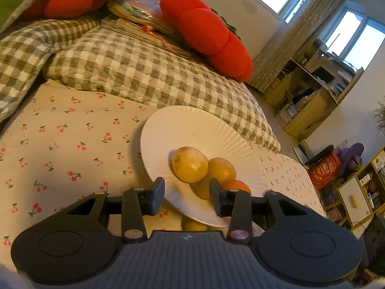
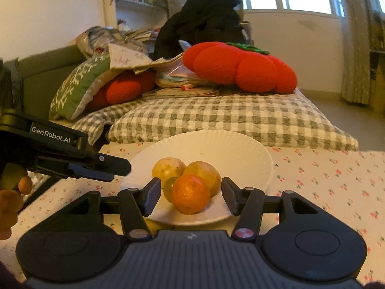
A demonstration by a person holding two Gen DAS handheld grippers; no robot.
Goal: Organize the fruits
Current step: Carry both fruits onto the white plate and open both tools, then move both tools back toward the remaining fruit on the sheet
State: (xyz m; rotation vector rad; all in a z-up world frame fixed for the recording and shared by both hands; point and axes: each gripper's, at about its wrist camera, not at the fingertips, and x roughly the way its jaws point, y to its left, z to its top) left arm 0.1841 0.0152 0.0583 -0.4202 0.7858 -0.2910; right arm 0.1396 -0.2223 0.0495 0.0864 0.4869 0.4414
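**Fruit piled on a white plate, both grippers at its near edge**

Where the cherry-print sheet (image 2: 324, 180) covers the bed, a white fluted paper plate (image 2: 235, 149) sits with all the visible task fruit on its near half: two yellowish round fruits, one at back left (image 2: 168, 167) and one at back right (image 2: 204, 172), a small greenish one (image 2: 169, 189) tucked low between them, and an orange (image 2: 191, 193) in front, touching the rest. The far half of the plate is bare. In the left wrist view another yellow fruit (image 1: 193, 226) peeks out from under the plate's near rim (mostly hidden, can't tell what it is).

The right gripper (image 2: 191, 198) has its jaws apart, one on each side of the orange, pads not touching it. The left gripper (image 1: 187, 198) also has its jaws apart, flanking the plate's rim and the low fruit, gripping nothing; in the right wrist view it (image 2: 115, 167) comes in from the left, just beside the plate's left rim, with a hand (image 2: 9, 200) on its handle.

Behind the plate, touching or nearly touching its far rim, lies a grey-and-white checked quilt (image 2: 240, 118). On it rests a red tomato-shaped cushion (image 2: 240, 68), a second red cushion (image 2: 125, 89) under a green patterned pillow (image 2: 79, 84), and a dark pile of clothing (image 2: 204, 16) further back. Nothing stands between the grippers and the fruit.
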